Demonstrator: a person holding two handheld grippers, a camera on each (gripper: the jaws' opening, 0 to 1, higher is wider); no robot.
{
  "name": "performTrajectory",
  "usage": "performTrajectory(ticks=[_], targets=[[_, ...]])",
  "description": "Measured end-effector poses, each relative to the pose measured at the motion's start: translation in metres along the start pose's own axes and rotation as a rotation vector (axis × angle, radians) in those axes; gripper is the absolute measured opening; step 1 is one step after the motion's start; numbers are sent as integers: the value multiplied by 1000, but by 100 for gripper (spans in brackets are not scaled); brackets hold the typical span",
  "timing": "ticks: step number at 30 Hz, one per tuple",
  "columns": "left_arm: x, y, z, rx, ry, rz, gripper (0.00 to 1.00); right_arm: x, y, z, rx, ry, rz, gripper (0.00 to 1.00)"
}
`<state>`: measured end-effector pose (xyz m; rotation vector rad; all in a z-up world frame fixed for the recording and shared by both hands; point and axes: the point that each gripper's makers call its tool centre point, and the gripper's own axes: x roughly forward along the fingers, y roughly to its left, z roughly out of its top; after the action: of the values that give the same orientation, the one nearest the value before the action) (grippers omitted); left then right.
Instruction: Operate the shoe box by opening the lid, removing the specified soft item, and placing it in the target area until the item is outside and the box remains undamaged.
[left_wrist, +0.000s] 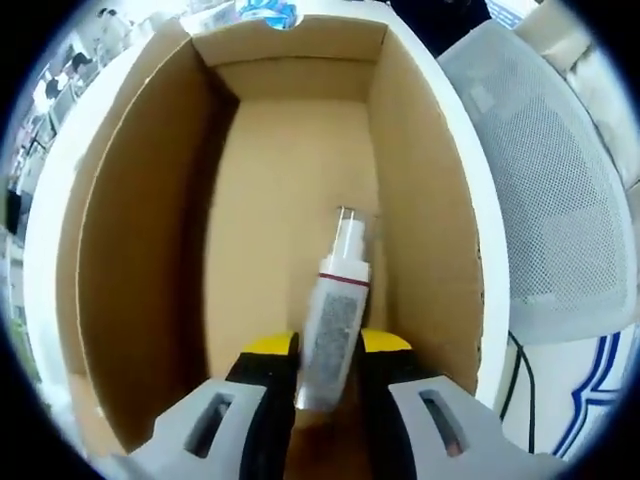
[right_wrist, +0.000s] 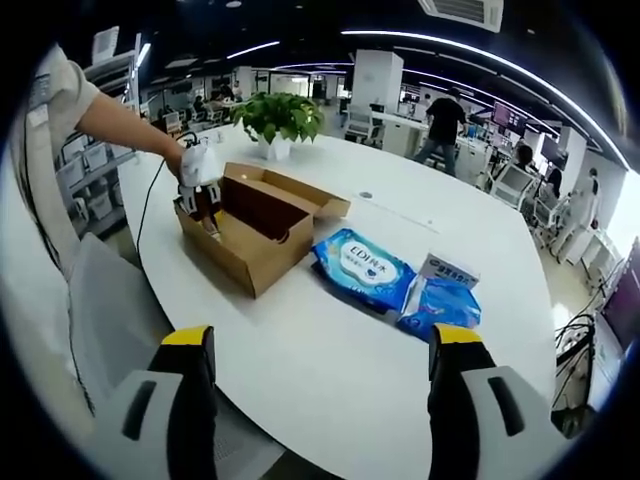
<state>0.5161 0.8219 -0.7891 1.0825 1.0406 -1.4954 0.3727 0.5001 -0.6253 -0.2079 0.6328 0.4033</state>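
In the left gripper view, the inside of the open shoe box (left_wrist: 290, 180) is seen from above, its brown cardboard walls and floor bare apart from one item. A white tube-shaped bottle (left_wrist: 335, 320), with a red band below its cap and printed text on its body, is held between the yellow-tipped jaws of the left gripper (left_wrist: 328, 362), which are closed narrowly on its lower end. The bottle is tilted, its cap pointing toward the far wall of the box, and it is still within the box walls (whether it touches the floor cannot be told). A grey mesh chair (left_wrist: 560, 190) is seen just beyond the box's right wall.

In the right gripper view, the right gripper (right_wrist: 320, 370) is seen with its jaws set wide apart and nothing between them, above the white round worktop (right_wrist: 330, 350). The shoe box (right_wrist: 258, 225) stands on the worktop well ahead, its lid folded back, and the left gripper (right_wrist: 200, 190) is reached into its near end by a person's hand. Just to the right of the box lie a blue soft pack (right_wrist: 362, 266) and a smaller blue-and-white pack (right_wrist: 440, 295), the two touching. A potted plant (right_wrist: 278, 122) stands behind the box.
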Motion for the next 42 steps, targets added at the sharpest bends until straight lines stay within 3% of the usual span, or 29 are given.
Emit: performTrajectory(ticks=[8,14,22,42], targets=[[-2,0,0,-31,-5,12,19,0,0,2,12,-16,3,83],[-8,2,0,-100,-16,13,18,0,0,6,21,-34,7,82],[-19,6,2,-160,-64,49,18,1,4,11,18,-55,22,82],[-47,-2,22,-188,-163,118,17,7,20,27,-32,-105,82,78]])
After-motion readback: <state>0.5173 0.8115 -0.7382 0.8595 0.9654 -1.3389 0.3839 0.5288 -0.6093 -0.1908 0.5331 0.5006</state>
